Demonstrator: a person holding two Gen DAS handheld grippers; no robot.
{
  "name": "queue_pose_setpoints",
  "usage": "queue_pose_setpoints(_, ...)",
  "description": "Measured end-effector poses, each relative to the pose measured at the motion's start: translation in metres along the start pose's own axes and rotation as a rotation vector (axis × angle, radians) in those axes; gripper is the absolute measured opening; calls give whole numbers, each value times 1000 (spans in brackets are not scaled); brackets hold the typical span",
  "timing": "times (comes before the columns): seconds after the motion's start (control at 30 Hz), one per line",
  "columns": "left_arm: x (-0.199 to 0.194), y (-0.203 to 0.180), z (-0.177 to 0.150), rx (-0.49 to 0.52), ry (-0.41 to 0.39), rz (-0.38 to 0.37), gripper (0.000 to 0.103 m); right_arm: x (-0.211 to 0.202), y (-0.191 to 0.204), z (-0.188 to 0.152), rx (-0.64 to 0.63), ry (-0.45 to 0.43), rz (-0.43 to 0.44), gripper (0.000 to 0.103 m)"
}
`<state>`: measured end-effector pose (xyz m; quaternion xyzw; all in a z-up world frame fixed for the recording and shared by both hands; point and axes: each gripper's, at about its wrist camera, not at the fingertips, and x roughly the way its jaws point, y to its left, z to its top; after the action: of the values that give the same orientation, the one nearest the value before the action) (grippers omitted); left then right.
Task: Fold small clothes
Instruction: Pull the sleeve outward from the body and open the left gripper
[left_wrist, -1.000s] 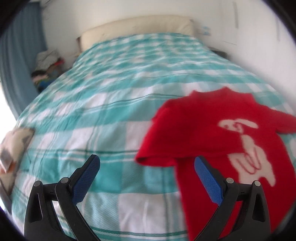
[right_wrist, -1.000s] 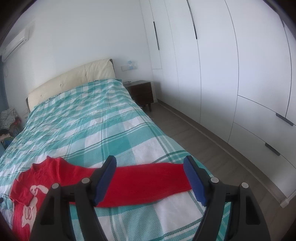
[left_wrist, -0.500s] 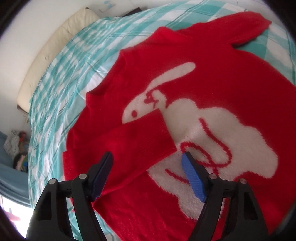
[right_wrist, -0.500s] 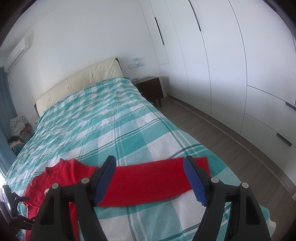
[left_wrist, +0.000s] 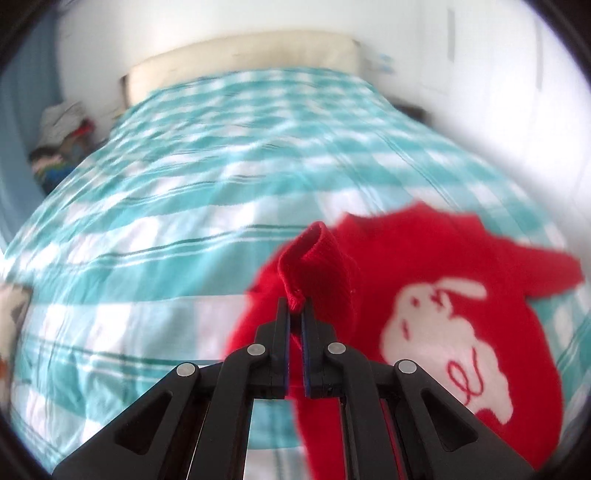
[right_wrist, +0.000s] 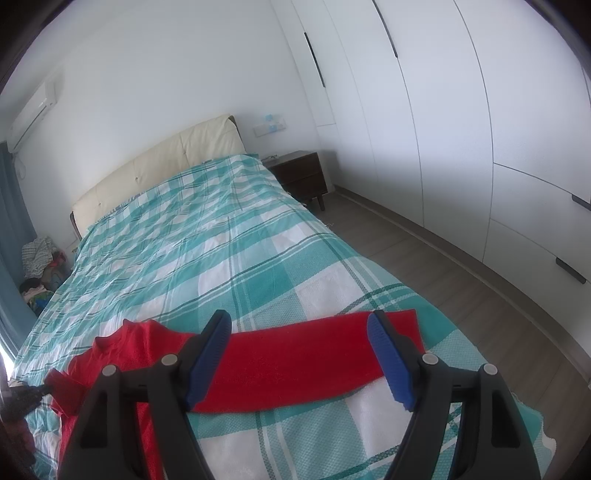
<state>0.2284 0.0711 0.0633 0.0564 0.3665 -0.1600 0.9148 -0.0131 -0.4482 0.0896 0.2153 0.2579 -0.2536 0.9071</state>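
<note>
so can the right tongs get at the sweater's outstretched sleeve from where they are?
Probably yes. The right tongs hang open straddling the outstretched sleeve, which lies flat on the checked bedspread with nothing over it. The left tongs pinch the other cuff, well clear.

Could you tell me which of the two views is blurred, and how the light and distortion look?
Left wrist view: the bedspread and red sweater are smeared by motion blur, though the left gripper stays sharp. Right wrist view: crisp, evenly daylit, with fisheye bending of the wardrobe doors and a dark rim in the corners.
</note>
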Motion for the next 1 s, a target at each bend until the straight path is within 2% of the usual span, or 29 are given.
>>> queue_pose_setpoints(0.07, -17, 63, 1, -155, -39, 85, 4, 1, 0, 0, 3, 4, 7, 76)
queue_pose_setpoints(0.13, -26, 116, -8, -268, -54, 169, 3, 2, 3, -1, 1, 5, 13, 76)
queue_pose_setpoints(0.23, -34, 173, -34, -361, -49, 299, 3, 4, 10, -3, -26, 8, 13, 76)
queue_pose_setpoints(0.33, -25, 209, -61, -427, -1, 364, 3, 8, 16, -7, -50, 20, 10, 76)
queue_pose_setpoints(0.47, -18, 237, -93, -525, 27, 425, 3, 13, 23, -11, -77, 34, 8, 76)
queue_pose_setpoints(0.6, -30, 260, -120, -652, 2, 426, 2, 16, 27, -14, -100, 41, 0, 76)
queue_pose_setpoints(0.7, -38, 264, -124, -653, -15, 426, 2, 18, 26, -15, -99, 54, 0, 76)
queue_pose_setpoints(0.83, -28, 263, -131, -611, 58, 456, 2, 20, 25, -15, -95, 60, 3, 76)
queue_pose_setpoints(1.0, -12, 273, -151, -666, 114, 468, 2, 19, 29, -16, -111, 55, 1, 76)
